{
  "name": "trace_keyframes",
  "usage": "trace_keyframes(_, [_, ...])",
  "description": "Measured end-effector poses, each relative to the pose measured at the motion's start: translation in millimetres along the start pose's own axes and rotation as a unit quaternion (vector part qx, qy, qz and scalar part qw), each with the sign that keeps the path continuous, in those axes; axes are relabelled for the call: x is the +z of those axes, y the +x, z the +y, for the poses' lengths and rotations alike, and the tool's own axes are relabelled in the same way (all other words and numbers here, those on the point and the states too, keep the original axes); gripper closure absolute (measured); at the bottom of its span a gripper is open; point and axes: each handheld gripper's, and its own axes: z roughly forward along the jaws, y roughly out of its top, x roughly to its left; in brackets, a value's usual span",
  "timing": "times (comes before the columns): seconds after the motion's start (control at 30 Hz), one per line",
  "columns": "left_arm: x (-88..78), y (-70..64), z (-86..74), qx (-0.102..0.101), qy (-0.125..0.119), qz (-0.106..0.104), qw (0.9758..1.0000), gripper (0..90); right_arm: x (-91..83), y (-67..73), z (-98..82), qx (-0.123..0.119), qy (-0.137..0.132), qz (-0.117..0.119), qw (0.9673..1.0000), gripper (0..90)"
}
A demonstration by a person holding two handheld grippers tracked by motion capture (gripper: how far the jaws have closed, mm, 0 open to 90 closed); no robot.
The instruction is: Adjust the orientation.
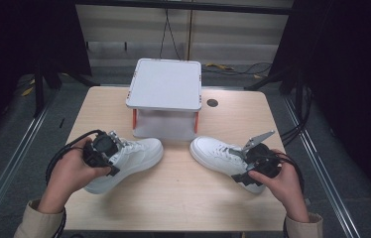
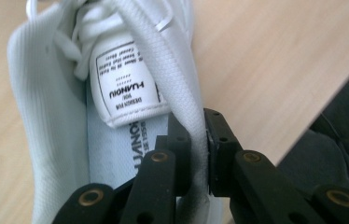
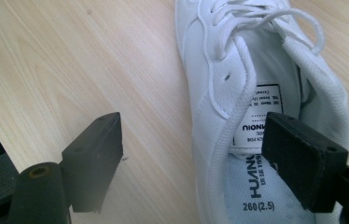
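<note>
Two white sneakers are set on the wooden table (image 1: 173, 193) in front of a white raised stand (image 1: 165, 85): the left sneaker (image 1: 134, 157) lies near the person's left hand, the right sneaker (image 1: 218, 153) near the right hand, well apart from each other. The left gripper (image 1: 111, 148) is closed on the left sneaker, its jaws pinching the padded collar wall with one jaw inside the opening and one outside. The right gripper (image 1: 250, 161) is held wide open, one jaw over the insole and the other beside the shoe above bare table, nothing being pressed. The sneakers are judged to be light, with a stiff sole and a soft, yielding upper; the mesh collar is likely to fold under a pinch, so a grip low on the collar wall, near the firmer heel or side panel, is thought to hold best, while the smooth leather-like side may slip. From the high view the layout of both shoes, the stand and both hands is given, but the pinch itself is hidden under the gripper body. In the left gripper view the squeezed collar (image 2: 199, 154) and the printed tongue label (image 2: 126, 84) are made plain. In the right gripper view the laces (image 3: 256, 18), the insole's size print (image 3: 258, 206) and the open gap between the jaws are shown.
</note>
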Motion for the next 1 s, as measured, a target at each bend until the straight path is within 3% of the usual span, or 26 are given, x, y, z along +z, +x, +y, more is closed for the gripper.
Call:
trace_keyframes(0.1, [-5.3,4.0,12.7,-0.006,-0.01,0.021,0.9997,82.8,-0.5,-0.4,-0.1,0.001,-0.002,-0.002,1.0,20.1])
trace_keyframes(0.2, [-2.6,7.7,26.6,-0.021,-0.028,0.028,0.999,82.7,-0.1,-0.3,0.0,0.0,-0.001,-0.002,1.0,20.1])
trace_keyframes(0.33, [16.8,10.3,41.1,-0.041,-0.047,0.039,0.9973,82.0,-0.7,-0.2,-0.1,-0.001,-0.002,-0.002,1.0,20.1])
trace_keyframes(0.4, [31.7,6.5,45.2,-0.041,-0.033,0.045,0.9976,81.9,-1.5,-0.4,-0.8,0.0,-0.002,-0.001,1.0,20.1])
trace_keyframes(0.47, [45.5,3.4,44.1,-0.039,-0.024,0.036,0.9983,81.8,-2.6,-1.1,-1.4,0.0,-0.005,-0.003,1.0,20.1])
trace_keyframes(0.53, [52.4,0.7,37.6,-0.041,-0.046,0.041,0.9973,81.0,-3.7,-1.5,-1.7,0.001,-0.006,-0.003,1.0,20.1])
trace_keyframes(0.63, [61.5,-1.4,29.3,-0.033,-0.03,0.032,0.9985,80.8,-2.9,-1.1,-0.9,-0.001,-0.006,-0.003,1.0,20.1])
trace_keyframes(0.83, [83.5,-2.0,20.1,-0.039,-0.009,-0.014,0.9991,78.3,-1.4,4.2,6.1,-0.008,-0.005,0.005,0.9999,20.8])
trace_keyframes(0.9, [90.6,-3.0,18.7,-0.025,-0.002,-0.02,0.9995,76.8,-0.9,4.0,10.6,-0.01,-0.011,0.006,0.9999,21.3])
trace_keyframes(1.0, [86.7,-3.4,17.9,-0.026,-0.016,-0.018,0.9994,74.2,1.3,1.1,20.0,-0.007,-0.016,0.015,0.9997,23.5])
